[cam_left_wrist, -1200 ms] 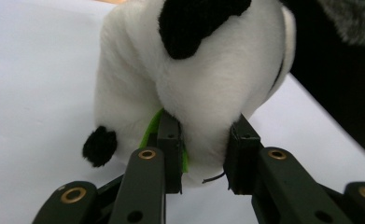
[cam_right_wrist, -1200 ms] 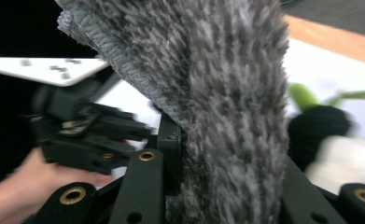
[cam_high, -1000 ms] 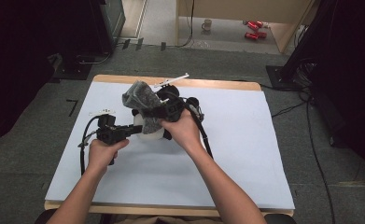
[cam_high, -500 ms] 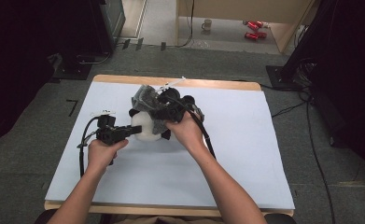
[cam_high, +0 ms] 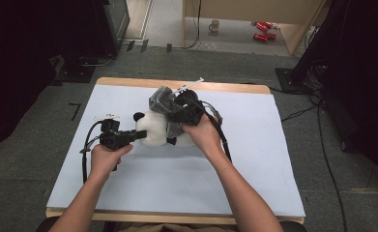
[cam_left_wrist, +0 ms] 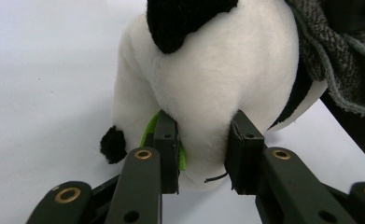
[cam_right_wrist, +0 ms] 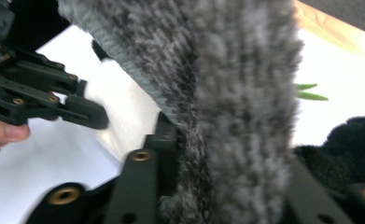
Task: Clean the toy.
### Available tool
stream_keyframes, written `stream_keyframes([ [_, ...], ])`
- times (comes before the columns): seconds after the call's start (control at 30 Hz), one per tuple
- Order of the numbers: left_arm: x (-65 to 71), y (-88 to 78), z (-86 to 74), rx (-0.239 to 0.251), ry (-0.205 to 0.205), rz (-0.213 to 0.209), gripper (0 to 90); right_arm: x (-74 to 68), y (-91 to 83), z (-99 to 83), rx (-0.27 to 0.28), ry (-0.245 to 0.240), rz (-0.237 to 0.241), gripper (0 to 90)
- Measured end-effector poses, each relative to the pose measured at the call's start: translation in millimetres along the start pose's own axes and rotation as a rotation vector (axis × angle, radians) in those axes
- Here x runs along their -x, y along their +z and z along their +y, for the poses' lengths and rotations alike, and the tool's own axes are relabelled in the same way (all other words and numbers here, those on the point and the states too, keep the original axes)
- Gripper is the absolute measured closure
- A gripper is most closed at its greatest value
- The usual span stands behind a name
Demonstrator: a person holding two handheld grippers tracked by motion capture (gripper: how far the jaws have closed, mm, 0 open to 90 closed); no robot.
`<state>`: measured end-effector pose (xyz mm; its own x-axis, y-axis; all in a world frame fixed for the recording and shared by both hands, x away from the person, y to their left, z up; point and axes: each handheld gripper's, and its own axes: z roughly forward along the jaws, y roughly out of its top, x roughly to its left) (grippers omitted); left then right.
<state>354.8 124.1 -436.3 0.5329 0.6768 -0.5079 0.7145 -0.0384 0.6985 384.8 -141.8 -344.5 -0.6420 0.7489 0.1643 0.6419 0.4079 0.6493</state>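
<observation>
On the white-covered table (cam_high: 128,193), a black-and-white plush panda (cam_high: 153,133) lies near the middle. Left gripper (cam_left_wrist: 203,156) pinches the panda's white body between both pads. Right gripper (cam_high: 179,113) has its jaws, just closing, clamped on a fuzzy grey knitted cloth (cam_right_wrist: 227,93) draped over the toy.

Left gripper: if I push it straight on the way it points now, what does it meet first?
Nothing new: the left gripper already pinches the plush panda's white body. Pushed on, it would press deeper into that plush; the grey knitted cloth lies off to the side.
</observation>
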Motion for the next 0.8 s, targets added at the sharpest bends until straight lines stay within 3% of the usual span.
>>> stream_keyframes([
  [0.1,0.5,0.2,0.0,0.005,-0.007,0.002,69.7,-1.2,-1.8,3.3,0.012,0.046,0.031,76.0],
  [0.2,0.2,0.3,0.0,0.006,-0.009,0.003,69.7,-12.9,-4.7,11.3,0.058,0.037,0.084,76.1],
  [0.47,2.3,-0.3,0.7,0.011,0.003,0.006,69.6,-49.1,17.3,30.7,0.055,-0.013,0.179,75.9],
  [0.53,3.2,-0.5,0.7,0.012,0.007,0.008,69.6,-52.5,25.9,30.6,0.034,-0.025,0.165,75.7],
  [0.63,2.3,-0.4,0.5,0.004,0.001,0.013,69.7,-51.3,35.3,27.3,0.010,-0.072,0.095,75.3],
  [0.8,1.4,0.4,0.5,0.004,0.000,0.012,69.7,-36.8,29.6,21.5,0.013,-0.073,0.063,74.5],
])
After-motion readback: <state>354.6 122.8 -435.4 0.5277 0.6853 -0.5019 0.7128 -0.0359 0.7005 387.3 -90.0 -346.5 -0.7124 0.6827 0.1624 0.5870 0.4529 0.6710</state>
